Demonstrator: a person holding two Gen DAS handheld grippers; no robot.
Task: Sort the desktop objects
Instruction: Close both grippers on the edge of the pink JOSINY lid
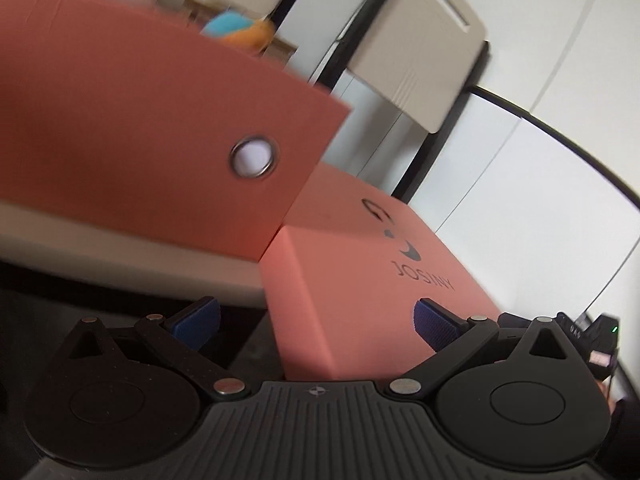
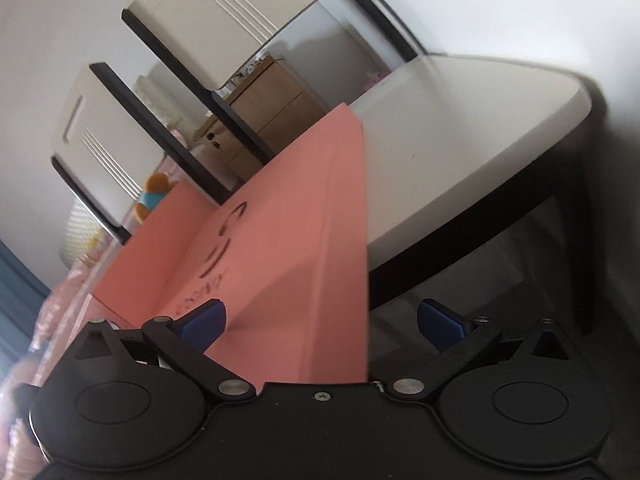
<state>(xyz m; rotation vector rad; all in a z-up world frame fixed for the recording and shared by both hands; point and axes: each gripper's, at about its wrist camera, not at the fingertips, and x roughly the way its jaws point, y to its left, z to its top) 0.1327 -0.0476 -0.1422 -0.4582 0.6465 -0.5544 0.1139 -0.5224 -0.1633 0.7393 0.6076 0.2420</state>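
Two open grippers close to a pink box.

The pink box (image 1: 360, 280) (image 2: 296, 280) with dark letters on top sits between the wide-open fingers of the left gripper (image 1: 316, 320) and the right gripper (image 2: 322, 322). A second pink box (image 1: 140, 132) with a metal ring stands just behind, on the white table (image 2: 460, 140). A stuffed toy (image 1: 244, 32) peeks over it.

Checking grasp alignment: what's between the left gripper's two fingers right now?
In the left wrist view, the corner of the pink JOSINY box sits between the open left gripper's blue pads; neither pad clearly touches it.
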